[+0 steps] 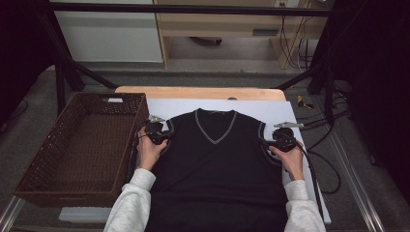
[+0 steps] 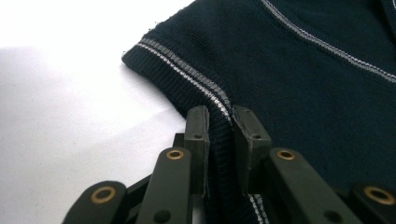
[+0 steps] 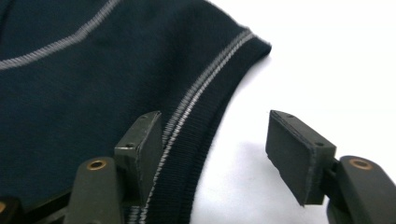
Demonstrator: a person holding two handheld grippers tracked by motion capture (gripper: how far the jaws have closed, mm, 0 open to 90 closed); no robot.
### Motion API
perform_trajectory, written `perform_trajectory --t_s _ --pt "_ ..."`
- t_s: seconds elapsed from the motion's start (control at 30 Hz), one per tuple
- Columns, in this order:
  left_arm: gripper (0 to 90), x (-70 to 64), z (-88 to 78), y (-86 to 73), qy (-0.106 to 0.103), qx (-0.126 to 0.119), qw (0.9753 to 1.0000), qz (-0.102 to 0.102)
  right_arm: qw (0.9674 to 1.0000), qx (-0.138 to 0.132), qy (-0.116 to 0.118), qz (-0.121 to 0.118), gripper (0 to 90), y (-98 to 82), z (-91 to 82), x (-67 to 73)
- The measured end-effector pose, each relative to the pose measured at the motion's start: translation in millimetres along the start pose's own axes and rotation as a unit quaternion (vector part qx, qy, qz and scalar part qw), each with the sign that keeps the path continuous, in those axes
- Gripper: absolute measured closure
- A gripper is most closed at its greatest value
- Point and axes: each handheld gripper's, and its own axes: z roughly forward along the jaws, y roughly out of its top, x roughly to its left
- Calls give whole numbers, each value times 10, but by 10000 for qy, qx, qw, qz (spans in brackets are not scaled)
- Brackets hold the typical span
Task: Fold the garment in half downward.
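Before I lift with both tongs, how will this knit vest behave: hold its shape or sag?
Likely floppy: the vest is soft knit lying flat on the white sheet, so the middle should sag between grips. The ribbed armhole edge looks thick, giving the left tongs, shut on it, fair purchase. The right tongs stand open around the other edge, so that side would probably drag.

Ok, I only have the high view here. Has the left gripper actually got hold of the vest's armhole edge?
Observer: Yes. In the left gripper view the left gripper pinches the ribbed armhole trim of the vest.
Operator: And the right one?
Observer: Not gripping. The right gripper straddles the other armhole trim, jaws apart.
Operator: Is each jaw on its own side of that trim?
Observer: Yes. One jaw rests on the vest, the other is over the white sheet.
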Motion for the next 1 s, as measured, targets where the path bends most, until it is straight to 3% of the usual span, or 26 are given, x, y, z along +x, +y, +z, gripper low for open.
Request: perform_trajectory --t_s 0.17,0.33,0.43,0.53,0.83,1.0 --pt "768 -1 0 -1 2 -3 10000 -5 9999 1 115 101 391 -6 93 -11" --pt "768 -1 0 -3 4 -9 10000 -2 9998 141 119 -67 392 90 122 57" --pt "767 -13 -1 -2 39 -2 10000 46 9995 300 131 6 389 96 175 40" --pt "766 -21 0 -5 66 -13 9999 78 9995 288 135 -10 420 90 182 41" --pt "766 -13 -5 -11 36 -28 10000 37 9973 395 463 413 774 100 164 72" --pt "768 -16 -5 -10 48 -25 10000 41 9958 449 512 613 810 113 164 81"
